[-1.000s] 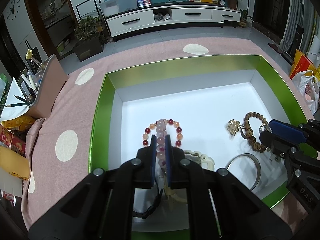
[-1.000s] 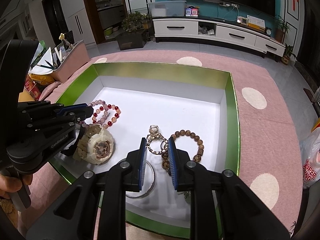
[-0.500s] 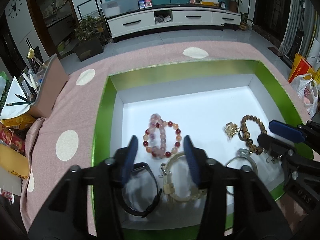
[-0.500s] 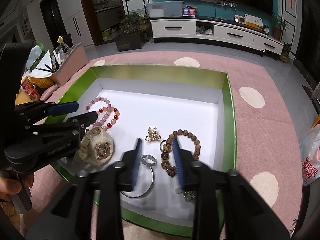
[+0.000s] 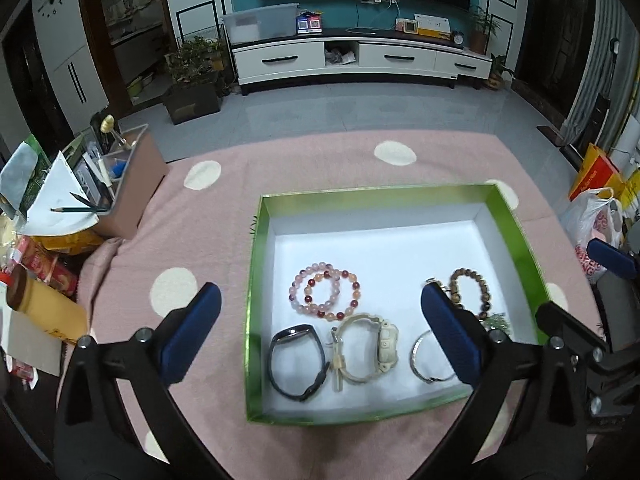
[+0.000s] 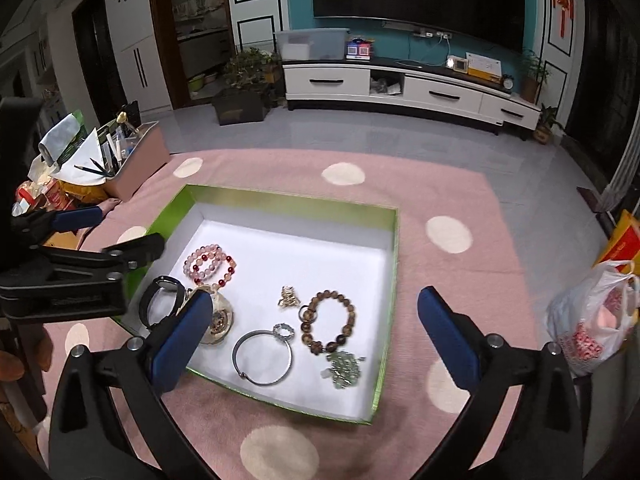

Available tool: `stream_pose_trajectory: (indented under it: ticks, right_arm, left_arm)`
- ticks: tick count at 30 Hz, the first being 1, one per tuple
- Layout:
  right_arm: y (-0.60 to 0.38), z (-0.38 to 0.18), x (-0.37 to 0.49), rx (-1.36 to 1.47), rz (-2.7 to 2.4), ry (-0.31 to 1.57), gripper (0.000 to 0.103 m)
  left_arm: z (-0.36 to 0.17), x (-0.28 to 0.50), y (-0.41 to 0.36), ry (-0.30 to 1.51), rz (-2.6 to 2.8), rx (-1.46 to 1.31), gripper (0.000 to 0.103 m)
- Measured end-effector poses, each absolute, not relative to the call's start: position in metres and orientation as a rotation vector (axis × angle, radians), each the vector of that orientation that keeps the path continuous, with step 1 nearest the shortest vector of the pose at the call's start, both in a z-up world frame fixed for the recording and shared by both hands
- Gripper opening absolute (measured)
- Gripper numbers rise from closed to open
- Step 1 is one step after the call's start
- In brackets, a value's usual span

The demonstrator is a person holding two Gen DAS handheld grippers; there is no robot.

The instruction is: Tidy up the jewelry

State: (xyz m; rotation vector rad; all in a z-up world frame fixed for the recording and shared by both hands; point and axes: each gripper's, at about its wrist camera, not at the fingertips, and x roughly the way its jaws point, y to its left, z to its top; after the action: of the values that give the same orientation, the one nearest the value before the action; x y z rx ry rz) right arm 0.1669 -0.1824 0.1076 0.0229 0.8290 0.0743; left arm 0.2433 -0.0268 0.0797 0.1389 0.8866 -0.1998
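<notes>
The green box (image 5: 256, 280) with its white floor sits on the pink dotted cloth (image 5: 132, 264), and all the jewelry lies inside it. The left gripper (image 5: 320, 332) hangs above the near half of the box with its jaws opening wide and nothing between the pads; its blue fingers (image 5: 192, 332) straddle the box's left wall and the middle of the floor. Seen from the left wrist, the pink and red bead bracelets (image 5: 325, 292) lie just past the gap at 12 o'clock, the black band (image 5: 296, 360) and the cream watch (image 5: 368, 348) sit in the gap toward 6 o'clock, and the silver bangle (image 5: 424, 360) is partly hidden behind the right-hand finger at 3 o'clock. The brown bead bracelet (image 5: 468, 292) lies beyond that finger, at about 2 o'clock.

The right gripper (image 6: 312, 340) is likewise released, jaws opening, gripping nothing. In its own view the brown bead bracelet (image 6: 328, 320) and silver bangle (image 6: 262, 356) lie in the gap near the centre, a small gold piece (image 6: 289, 296) at 12 o'clock of them, and a pale green charm cluster (image 6: 344, 368) at 5 o'clock. The cream watch (image 6: 218, 320) is half covered by its left-hand finger at 9 o'clock.
</notes>
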Motion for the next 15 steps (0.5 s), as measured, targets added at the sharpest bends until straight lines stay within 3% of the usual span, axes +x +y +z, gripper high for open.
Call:
stream_pose_trajectory:
  ticks: [15]
  right_arm:
    - [-0.162,0.152,0.152,-0.056,0.072,0.806,0.102]
  left_arm:
    - [0.140,0.214,-0.018,0.867,-0.143,0.126,0.101]
